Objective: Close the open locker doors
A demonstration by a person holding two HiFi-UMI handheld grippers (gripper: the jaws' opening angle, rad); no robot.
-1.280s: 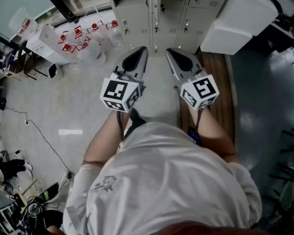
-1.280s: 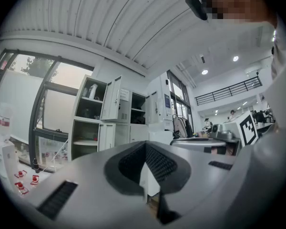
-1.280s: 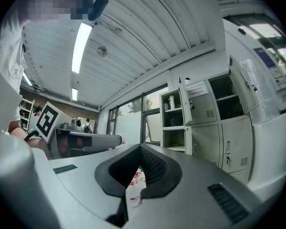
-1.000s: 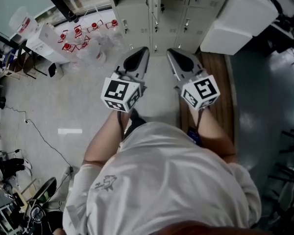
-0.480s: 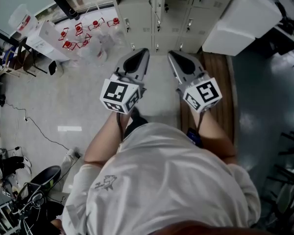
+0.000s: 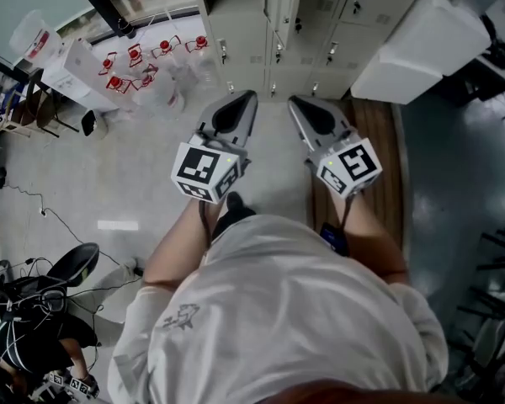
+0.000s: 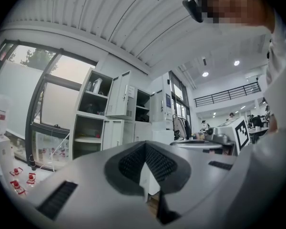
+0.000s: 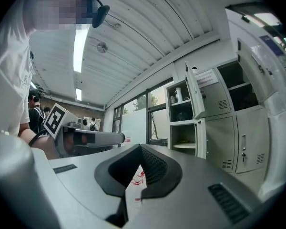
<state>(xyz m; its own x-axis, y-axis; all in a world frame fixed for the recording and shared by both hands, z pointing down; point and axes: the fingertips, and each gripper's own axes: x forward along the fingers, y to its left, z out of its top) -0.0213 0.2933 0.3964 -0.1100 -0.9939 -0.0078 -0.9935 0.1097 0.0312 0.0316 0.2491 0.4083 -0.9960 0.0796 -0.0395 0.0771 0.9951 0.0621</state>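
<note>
A bank of pale grey lockers [image 6: 337, 15] stands ahead, at the top of the head view. In the left gripper view an upper door [image 7: 120, 95] and a lower door [image 7: 112, 133] hang open beside shelved compartments [image 7: 88, 128]. The right gripper view shows the same upper door [image 8: 192, 90] and lower door [image 8: 200, 138] ajar, with closed lockers [image 8: 243, 144] to their right. My left gripper [image 6: 251, 93] [image 7: 145, 144] and right gripper [image 6: 291, 99] [image 8: 140, 147] are held level side by side, pointing at the lockers and short of them. Both are shut and hold nothing.
A large white cabinet [image 6: 408, 45] stands at the right beside a wooden platform [image 6: 379, 133]. Red-capped bottles [image 6: 143, 61] and a white box [image 6: 76, 70] sit on the floor at the left, by the window. Another person [image 6: 34, 335] with cables crouches at the lower left.
Both grippers have moved forward towards the lockers, which now sit lower and larger in the head view. Another person has come into view at the lower left. Both grippers stayed shut.
</note>
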